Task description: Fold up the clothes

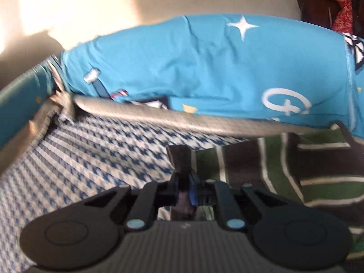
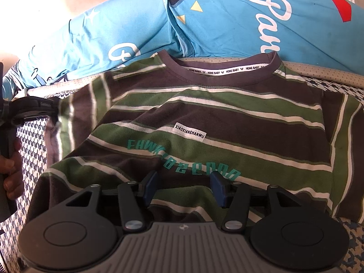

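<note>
Striped green-and-brown T-shirt (image 2: 204, 118) lies face up on the houndstooth mat (image 1: 91, 154); left gripper (image 1: 183, 182) pinches its sleeve edge, right gripper (image 2: 184, 188) hovers half-spread over its hem

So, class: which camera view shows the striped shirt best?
The right wrist view: the striped shirt lies spread out, with collar, label and lettering all readable. The left wrist view shows only a blurred part of it, with a fold pinched in the left gripper.
</note>
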A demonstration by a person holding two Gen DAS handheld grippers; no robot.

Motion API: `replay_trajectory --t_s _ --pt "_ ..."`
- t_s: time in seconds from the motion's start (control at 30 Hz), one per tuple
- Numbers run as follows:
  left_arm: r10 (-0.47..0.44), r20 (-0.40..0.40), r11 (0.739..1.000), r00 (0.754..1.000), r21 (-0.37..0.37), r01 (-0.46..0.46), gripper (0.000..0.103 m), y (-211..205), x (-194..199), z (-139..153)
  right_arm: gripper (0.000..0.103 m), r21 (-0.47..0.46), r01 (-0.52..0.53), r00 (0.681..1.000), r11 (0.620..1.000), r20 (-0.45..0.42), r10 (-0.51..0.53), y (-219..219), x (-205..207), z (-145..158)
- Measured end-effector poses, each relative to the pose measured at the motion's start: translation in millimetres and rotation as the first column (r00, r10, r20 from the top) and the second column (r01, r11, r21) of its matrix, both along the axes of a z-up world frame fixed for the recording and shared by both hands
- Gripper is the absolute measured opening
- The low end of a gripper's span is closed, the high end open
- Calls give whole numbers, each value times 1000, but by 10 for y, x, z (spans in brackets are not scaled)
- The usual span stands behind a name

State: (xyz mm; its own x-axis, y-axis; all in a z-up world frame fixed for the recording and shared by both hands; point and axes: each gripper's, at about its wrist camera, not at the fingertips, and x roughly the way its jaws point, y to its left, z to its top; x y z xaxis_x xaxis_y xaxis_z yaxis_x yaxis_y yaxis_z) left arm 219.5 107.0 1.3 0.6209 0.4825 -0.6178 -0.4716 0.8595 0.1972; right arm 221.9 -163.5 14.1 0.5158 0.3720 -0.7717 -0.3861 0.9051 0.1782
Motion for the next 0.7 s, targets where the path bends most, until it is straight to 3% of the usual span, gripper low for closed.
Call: replay_trajectory --t_s 0.07,0.17,0.3,0.33,0.37,0.43,0.47,0.7 --pt "27 11 998 1000 54 -28 9 22 6 33 52 18 8 1000 1000 0 -8 -24 8 7" --pt "49 4 996 999 75 -49 10 73 42 31 52 43 13 1000 999 0 -13 -51 20 23" --pt "44 -63 999 997 0 -44 17 134 121 -45 52 44 5 1000 999 0 -5 -56 20 44" --pt "52 -70 998 996 -24 -54 22 138 103 -53 52 41 5 1000 999 -2 -5 -57 17 48" --pt "61 -70 997 996 -36 -63 37 134 79 -48 52 39 5 1000 999 -3 -5 -57 15 52" --pt "69 -52 997 996 -25 -70 56 99 22 -4 52 34 3 1000 999 -6 -3 -65 10 62" --pt "66 -44 997 997 -22 -67 61 79 -4 29 52 33 2 1000 999 -6 -2 -74 2 74" --pt "-26 -33 996 999 -84 23 66 -154 -203 234 52 28 8 1000 1000 21 -9 -180 -52 179"
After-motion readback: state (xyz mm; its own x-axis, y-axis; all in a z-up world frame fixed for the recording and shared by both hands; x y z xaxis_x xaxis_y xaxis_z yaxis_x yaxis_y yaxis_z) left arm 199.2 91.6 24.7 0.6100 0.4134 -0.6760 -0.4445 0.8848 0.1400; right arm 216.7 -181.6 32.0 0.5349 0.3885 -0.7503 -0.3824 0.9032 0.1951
